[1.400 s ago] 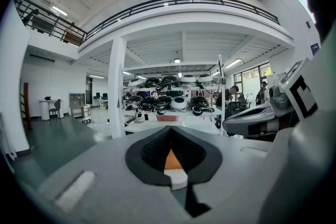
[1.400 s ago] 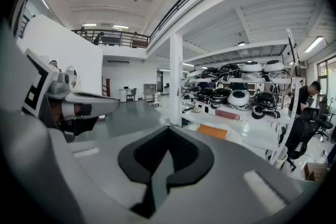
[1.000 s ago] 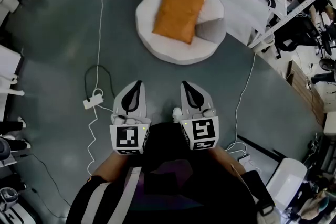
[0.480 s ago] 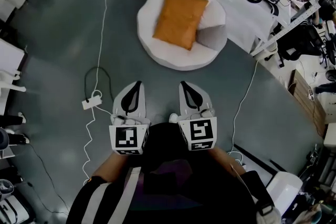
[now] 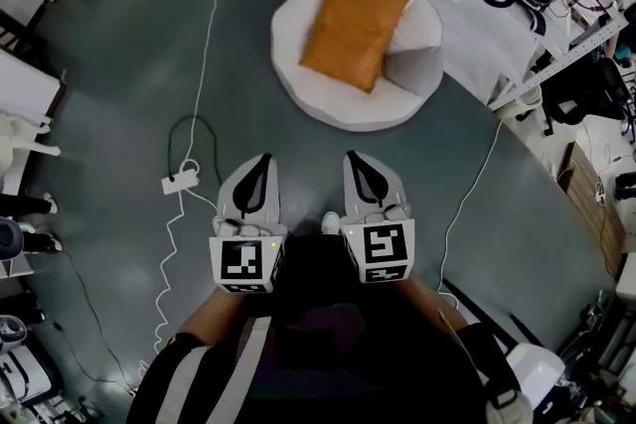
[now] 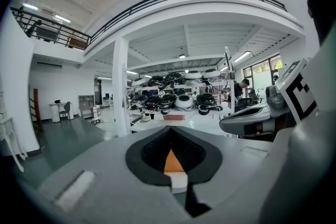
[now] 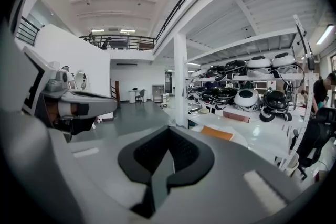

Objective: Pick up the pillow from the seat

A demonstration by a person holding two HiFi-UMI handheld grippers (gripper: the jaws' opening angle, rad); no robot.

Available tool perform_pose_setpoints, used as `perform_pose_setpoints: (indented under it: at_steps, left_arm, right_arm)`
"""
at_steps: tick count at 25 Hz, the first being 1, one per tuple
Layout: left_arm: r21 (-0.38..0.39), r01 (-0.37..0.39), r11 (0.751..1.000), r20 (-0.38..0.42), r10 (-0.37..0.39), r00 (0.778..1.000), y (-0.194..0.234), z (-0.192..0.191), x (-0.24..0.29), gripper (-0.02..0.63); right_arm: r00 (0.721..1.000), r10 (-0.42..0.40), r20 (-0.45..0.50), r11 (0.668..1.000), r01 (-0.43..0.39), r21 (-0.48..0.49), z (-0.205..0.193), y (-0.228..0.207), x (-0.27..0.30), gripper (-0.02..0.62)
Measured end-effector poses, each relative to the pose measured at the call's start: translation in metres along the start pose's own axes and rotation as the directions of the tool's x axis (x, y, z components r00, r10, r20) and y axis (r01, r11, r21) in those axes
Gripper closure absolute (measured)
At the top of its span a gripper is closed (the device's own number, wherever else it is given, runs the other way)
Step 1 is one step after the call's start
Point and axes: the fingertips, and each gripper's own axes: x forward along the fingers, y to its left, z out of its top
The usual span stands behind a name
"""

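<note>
Head view: orange pillow lies flat on the round white seat, upper centre, well apart from both claws. Grey cushion is on the seat's right side, touching the pillow's edge. Left claw and right claw are side by side over the grey floor, pointing toward the seat. White power strip and its cable lie on the floor left of the left claw.

Left gripper view: jaws pinched together, nothing held. Pillow shows only as an orange sliver dead ahead, just above the closed tips. Right claw is at frame right. This view adds the white pillar, the balcony railing and racks of round black-and-white gear behind the seat. Head view catches only the bench edge there.

Right gripper view: jaws together too, empty. Pillow sits right of the claw's axis, seen edge-on. Left claw is at frame left.
</note>
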Motion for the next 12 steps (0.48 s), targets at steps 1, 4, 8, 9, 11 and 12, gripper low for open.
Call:
perform_pose_setpoints:
  at_steps: [1, 4, 8, 9, 11, 12]
  left_arm:
    - [0.002, -0.001, 1.000, -0.003, 0.001, 1.000, -0.001, -0.001, 0.001, 0.604]
    - [0.003, -0.001, 1.000, -0.013, 0.001, 1.000, 0.001, -0.003, 0.003, 0.604]
    - [-0.002, 0.015, 1.000, -0.017, -0.015, 1.000, 0.008, -0.007, 0.012, 0.604]
    - [-0.005, 0.023, 1.000, -0.018, -0.023, 1.000, 0.010, -0.008, 0.017, 0.604]
    - [-0.007, 0.042, 0.999, -0.014, -0.042, 0.999, 0.014, -0.009, 0.028, 0.604]
    - [-0.004, 0.054, 0.999, -0.009, -0.054, 0.999, 0.017, -0.008, 0.035, 0.604]
  right_arm:
    - [1.000, 0.001, -0.001, 1.000, -0.001, 0.004, -0.001, -0.002, 0.001, 0.592]
    - [1.000, -0.001, -0.009, 1.000, 0.001, 0.017, -0.005, -0.002, 0.003, 0.592]
    - [1.000, -0.025, -0.019, 0.999, 0.025, 0.023, -0.004, -0.006, 0.016, 0.592]
    - [0.999, -0.033, -0.020, 0.999, 0.034, 0.022, -0.003, -0.007, 0.019, 0.592]
    - [0.998, -0.054, -0.028, 0.998, 0.055, 0.021, -0.003, -0.011, 0.028, 0.592]
    - [0.997, -0.068, -0.032, 0.997, 0.068, 0.022, -0.003, -0.014, 0.033, 0.592]
